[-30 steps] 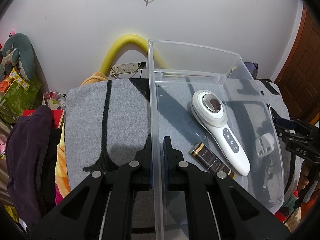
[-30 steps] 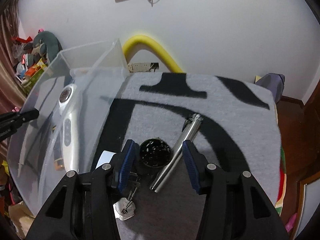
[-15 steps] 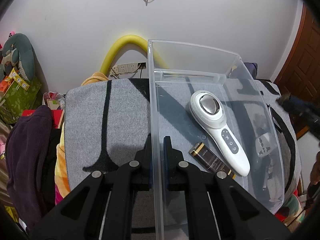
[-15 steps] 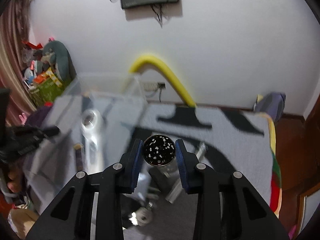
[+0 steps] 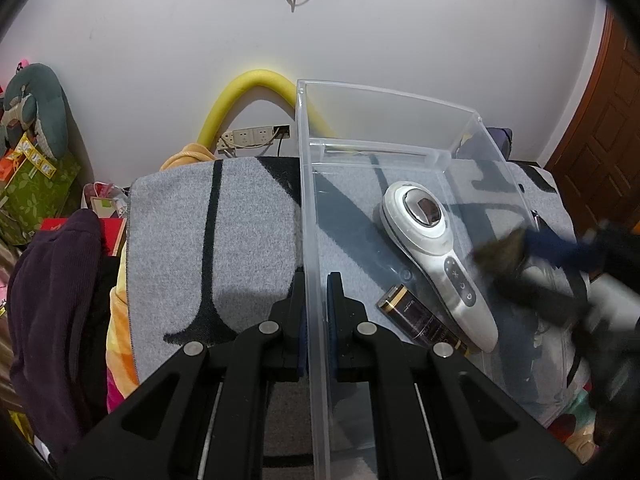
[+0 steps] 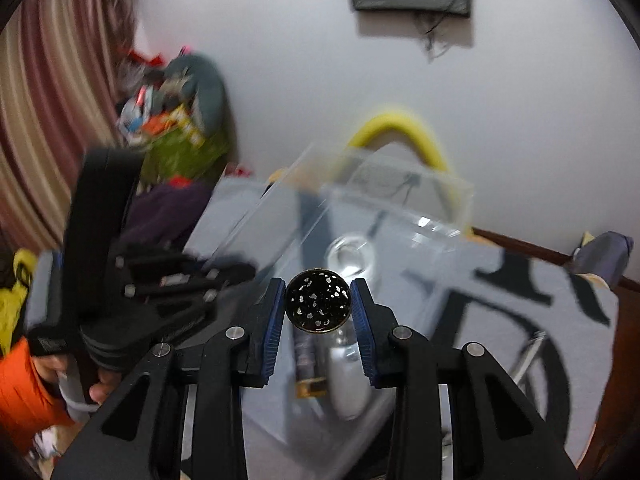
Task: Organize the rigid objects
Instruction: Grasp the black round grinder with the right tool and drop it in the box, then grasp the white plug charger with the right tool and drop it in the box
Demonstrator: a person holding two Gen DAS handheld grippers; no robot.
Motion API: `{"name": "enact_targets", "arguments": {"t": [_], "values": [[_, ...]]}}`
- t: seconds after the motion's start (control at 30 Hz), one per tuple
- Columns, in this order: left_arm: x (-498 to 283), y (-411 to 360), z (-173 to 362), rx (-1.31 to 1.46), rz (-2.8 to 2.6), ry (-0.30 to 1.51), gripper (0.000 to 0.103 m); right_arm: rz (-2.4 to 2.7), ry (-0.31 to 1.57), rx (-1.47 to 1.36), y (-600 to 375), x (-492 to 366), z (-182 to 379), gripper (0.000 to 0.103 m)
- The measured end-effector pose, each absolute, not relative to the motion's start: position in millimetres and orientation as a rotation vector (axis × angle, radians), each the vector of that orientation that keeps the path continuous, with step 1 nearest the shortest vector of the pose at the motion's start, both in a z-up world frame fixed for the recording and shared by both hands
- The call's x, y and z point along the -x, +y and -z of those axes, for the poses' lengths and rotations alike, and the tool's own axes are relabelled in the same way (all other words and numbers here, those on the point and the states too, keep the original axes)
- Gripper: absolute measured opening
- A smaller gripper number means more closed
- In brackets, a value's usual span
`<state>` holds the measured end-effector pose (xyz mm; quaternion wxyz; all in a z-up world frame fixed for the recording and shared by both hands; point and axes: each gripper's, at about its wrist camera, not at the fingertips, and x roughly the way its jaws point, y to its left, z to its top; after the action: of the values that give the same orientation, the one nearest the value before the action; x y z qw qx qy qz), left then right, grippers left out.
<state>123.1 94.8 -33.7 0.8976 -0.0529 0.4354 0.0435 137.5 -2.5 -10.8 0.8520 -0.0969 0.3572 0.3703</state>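
Observation:
My left gripper (image 5: 317, 292) is shut on the left wall of a clear plastic bin (image 5: 312, 200). In the bin lie a white handheld massager (image 5: 432, 256) and a dark gold-capped tube (image 5: 420, 322). My right gripper (image 6: 318, 307) is shut on a round black perforated disc (image 6: 318, 302) and holds it in the air above the bin (image 6: 400, 216). In the left wrist view the right gripper (image 5: 532, 256) is a blur over the bin's right side. The massager (image 6: 348, 368) and tube (image 6: 308, 360) show below the disc.
The bin sits on a grey blanket with black stripes (image 5: 224, 248). A silver metal cylinder (image 6: 528, 356) lies on the blanket to the right of the bin. A yellow foam tube (image 5: 248, 100) arches at the wall. Clothes and toys (image 5: 44, 288) are piled left.
My right gripper closed on the black disc, lifted it off the blanket and swung left over the bin. My left gripper kept its hold on the bin wall.

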Motion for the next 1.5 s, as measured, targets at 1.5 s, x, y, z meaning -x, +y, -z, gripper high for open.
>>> {"name": "enact_targets", "arguments": {"t": [1.5], "values": [[-122, 96, 34, 0.094, -0.098, 0.906, 0.007, -0.56, 0.834, 0.062, -108, -169, 42, 0.048]]}}
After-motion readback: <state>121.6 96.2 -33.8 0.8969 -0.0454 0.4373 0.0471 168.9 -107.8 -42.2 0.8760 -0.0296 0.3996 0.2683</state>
